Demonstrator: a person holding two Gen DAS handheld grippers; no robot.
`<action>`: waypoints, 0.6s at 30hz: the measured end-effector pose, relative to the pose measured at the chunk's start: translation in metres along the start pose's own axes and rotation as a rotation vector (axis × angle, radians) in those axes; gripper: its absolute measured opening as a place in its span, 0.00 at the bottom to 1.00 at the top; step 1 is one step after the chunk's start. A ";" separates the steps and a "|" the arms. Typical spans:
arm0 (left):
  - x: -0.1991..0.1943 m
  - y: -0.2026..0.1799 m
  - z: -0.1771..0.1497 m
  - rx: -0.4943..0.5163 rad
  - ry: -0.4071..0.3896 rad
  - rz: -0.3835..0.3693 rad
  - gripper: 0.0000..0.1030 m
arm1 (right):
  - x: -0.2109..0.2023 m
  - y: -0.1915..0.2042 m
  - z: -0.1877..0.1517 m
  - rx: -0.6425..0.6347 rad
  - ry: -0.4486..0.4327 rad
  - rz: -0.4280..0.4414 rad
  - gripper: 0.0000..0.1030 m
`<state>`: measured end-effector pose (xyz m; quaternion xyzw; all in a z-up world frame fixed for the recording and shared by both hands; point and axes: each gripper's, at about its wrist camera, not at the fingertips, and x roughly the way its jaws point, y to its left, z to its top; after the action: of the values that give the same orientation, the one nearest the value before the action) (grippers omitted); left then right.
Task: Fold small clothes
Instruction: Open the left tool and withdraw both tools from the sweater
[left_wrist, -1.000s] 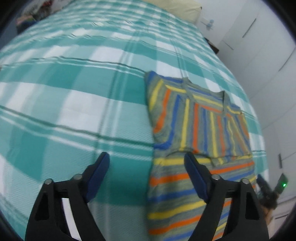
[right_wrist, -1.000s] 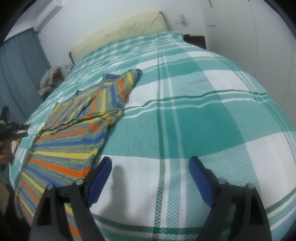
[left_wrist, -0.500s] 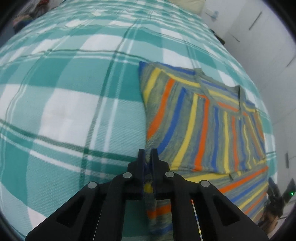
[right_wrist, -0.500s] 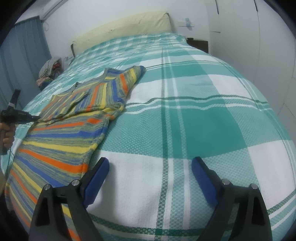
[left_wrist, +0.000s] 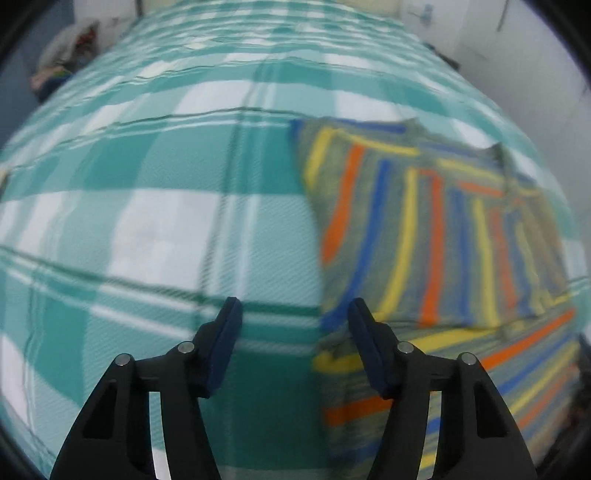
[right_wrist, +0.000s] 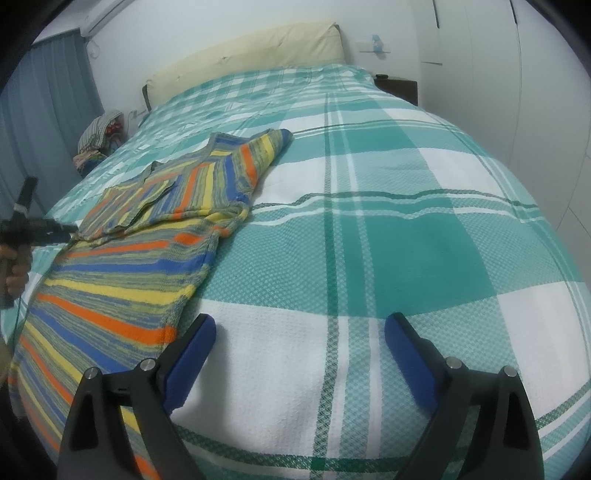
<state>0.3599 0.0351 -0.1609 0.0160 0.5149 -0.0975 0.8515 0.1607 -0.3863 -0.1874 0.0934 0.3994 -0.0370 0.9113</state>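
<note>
Your striped top (right_wrist: 155, 236) lay flat on the bed's left half, sleeves folded in over the chest. Your left gripper (left_wrist: 294, 314) was spread, empty, at its left edge; your right gripper (right_wrist: 300, 330) was spread over bare plaid bedspread (right_wrist: 424, 229). Beyond stood the headboard (right_wrist: 251, 46) and wardrobe (right_wrist: 535, 74).

A grey sweater (right_wrist: 155, 254) striped orange, blue and yellow lies on a teal-and-white plaid bedspread (right_wrist: 406, 229).
</note>
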 end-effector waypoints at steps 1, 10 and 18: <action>-0.007 0.007 -0.004 -0.035 -0.021 0.004 0.65 | -0.001 0.000 0.000 0.003 0.000 0.003 0.89; -0.084 0.026 -0.050 -0.067 -0.238 0.082 0.95 | -0.042 -0.020 0.011 0.060 -0.142 -0.210 0.89; -0.039 0.061 -0.077 -0.190 -0.209 0.163 0.95 | -0.025 -0.025 0.009 0.071 -0.074 -0.342 0.89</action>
<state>0.2864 0.1102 -0.1674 -0.0331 0.4272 0.0202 0.9033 0.1463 -0.4126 -0.1668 0.0546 0.3741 -0.2089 0.9019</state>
